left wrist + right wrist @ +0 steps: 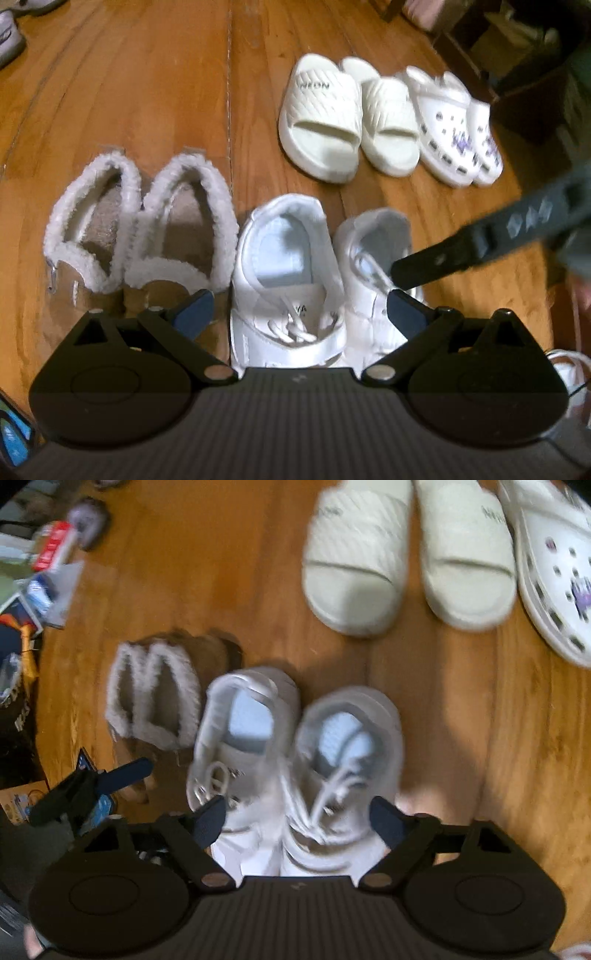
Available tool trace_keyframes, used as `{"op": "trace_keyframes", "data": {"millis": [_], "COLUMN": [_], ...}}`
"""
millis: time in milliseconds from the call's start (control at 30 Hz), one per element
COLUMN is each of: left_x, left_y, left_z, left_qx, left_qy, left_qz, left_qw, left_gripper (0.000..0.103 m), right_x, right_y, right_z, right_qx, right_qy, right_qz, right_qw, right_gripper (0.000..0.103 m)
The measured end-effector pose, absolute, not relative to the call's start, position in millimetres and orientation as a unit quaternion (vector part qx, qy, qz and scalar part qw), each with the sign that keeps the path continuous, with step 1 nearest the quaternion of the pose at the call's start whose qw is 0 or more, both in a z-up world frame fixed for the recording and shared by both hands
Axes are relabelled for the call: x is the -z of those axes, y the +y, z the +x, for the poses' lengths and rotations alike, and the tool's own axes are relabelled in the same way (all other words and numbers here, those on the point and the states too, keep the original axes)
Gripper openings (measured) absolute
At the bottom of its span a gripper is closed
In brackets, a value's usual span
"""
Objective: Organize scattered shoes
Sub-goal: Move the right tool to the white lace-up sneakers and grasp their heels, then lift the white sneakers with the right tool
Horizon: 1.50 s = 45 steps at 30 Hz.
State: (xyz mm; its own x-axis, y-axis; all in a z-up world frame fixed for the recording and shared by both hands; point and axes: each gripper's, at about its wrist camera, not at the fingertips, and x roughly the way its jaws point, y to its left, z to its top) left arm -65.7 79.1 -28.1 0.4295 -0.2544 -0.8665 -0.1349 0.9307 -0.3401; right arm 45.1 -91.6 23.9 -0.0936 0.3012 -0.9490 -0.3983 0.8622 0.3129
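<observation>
A pair of white lace-up sneakers (pixel 284 258) stands side by side on the wooden floor, heels away from me. My left gripper (pixel 300 310) hangs open above the left sneaker, and its pads touch nothing. My right gripper (pixel 299 819) is open over the same pair (pixel 347 734), with both sneakers framed between its blue pads; no pad clearly presses on them. In the left wrist view, a black finger (pixel 480 240) of the right gripper reaches in over the right sneaker (pixel 369 258). A pair of tan fur-lined slippers (pixel 140 229) sits just left of the sneakers.
Farther back stand a pair of white slides (pixel 321 118) and white clogs with charms (pixel 454 129). Dark furniture (pixel 517 55) fills the far right corner. Grey shoes (pixel 9 44) lie at the far left. Boxes and papers (pixel 48 565) clutter the floor's left side.
</observation>
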Motion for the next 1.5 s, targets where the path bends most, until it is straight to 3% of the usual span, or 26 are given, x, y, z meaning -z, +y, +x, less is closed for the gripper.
{"op": "trace_keyframes", "data": {"millis": [167, 367, 667, 833, 933, 1000, 1167, 1500], "left_x": [23, 24, 31, 33, 34, 34, 26, -17], "left_y": [94, 112, 138, 140, 133, 129, 113, 112], "left_z": [-67, -71, -75, -75, -74, -73, -74, -75], "left_qx": [0.053, 0.038, -0.008, -0.010, 0.006, 0.012, 0.015, 0.048], "left_qy": [0.510, 0.503, 0.505, 0.500, 0.499, 0.496, 0.479, 0.412], "left_qz": [-0.202, -0.211, -0.237, -0.249, -0.243, -0.243, -0.195, -0.210], "left_qw": [0.835, 0.837, 0.830, 0.830, 0.832, 0.833, 0.856, 0.885], "left_gripper": [0.102, 0.101, 0.102, 0.102, 0.102, 0.102, 0.102, 0.102], "right_x": [-14, 25, 59, 65, 71, 69, 69, 32], "right_y": [-104, -121, -82, -58, -58, -59, -82, -109], "right_z": [26, 4, -12, -11, -1, 0, -18, -50], "right_qx": [-0.286, -0.259, -0.209, -0.193, -0.167, -0.175, -0.207, -0.266], "right_qy": [0.590, 0.543, 0.481, 0.465, 0.475, 0.469, 0.429, 0.296], "right_qz": [0.068, 0.152, -0.014, -0.082, -0.060, -0.055, 0.009, 0.068], "right_qw": [0.752, 0.784, 0.851, 0.860, 0.862, 0.864, 0.879, 0.915], "right_gripper": [0.077, 0.079, 0.082, 0.070, 0.053, 0.033, 0.027, 0.026]}}
